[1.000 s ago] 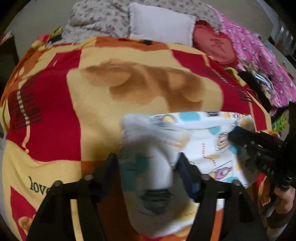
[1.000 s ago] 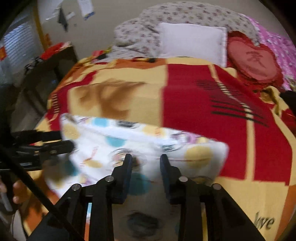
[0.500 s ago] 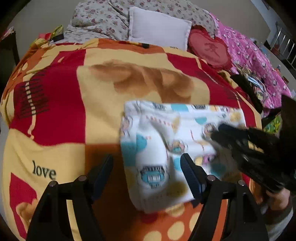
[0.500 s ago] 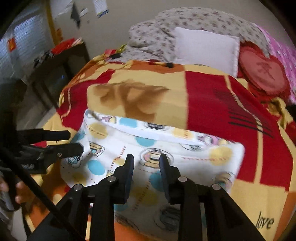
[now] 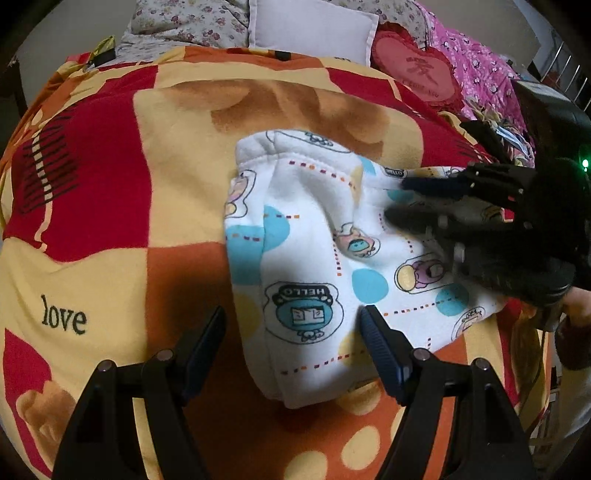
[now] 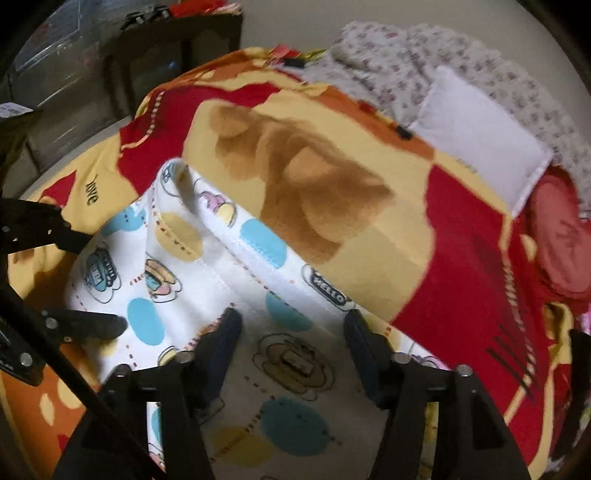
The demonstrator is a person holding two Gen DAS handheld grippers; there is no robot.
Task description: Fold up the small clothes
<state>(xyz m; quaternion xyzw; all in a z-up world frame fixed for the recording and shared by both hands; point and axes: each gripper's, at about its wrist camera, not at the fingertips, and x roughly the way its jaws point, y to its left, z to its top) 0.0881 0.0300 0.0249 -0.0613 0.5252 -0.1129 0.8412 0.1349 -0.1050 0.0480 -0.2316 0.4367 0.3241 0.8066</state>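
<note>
A small white garment (image 5: pixel 317 258) with blue and yellow dots and cartoon prints lies folded on the red and yellow blanket (image 5: pixel 110 206). My left gripper (image 5: pixel 293 334) is open, just above the garment's near edge, holding nothing. My right gripper (image 5: pixel 397 199) reaches in from the right over the garment's far side. In the right wrist view the garment (image 6: pixel 177 280) lies under my right gripper (image 6: pixel 291 325), which is open and empty. The left gripper (image 6: pixel 92 280) shows there at the left edge.
A white pillow (image 5: pixel 314 31), a red heart cushion (image 5: pixel 417 70), a flowered quilt (image 5: pixel 184 18) and a pink cover (image 5: pixel 476 70) lie at the head of the bed. A dark table (image 6: pixel 177 44) stands beside the bed.
Both grippers have let go of the garment and opened. It was held up and now lies folded on the blanket. The right gripper has swung over its far side.
</note>
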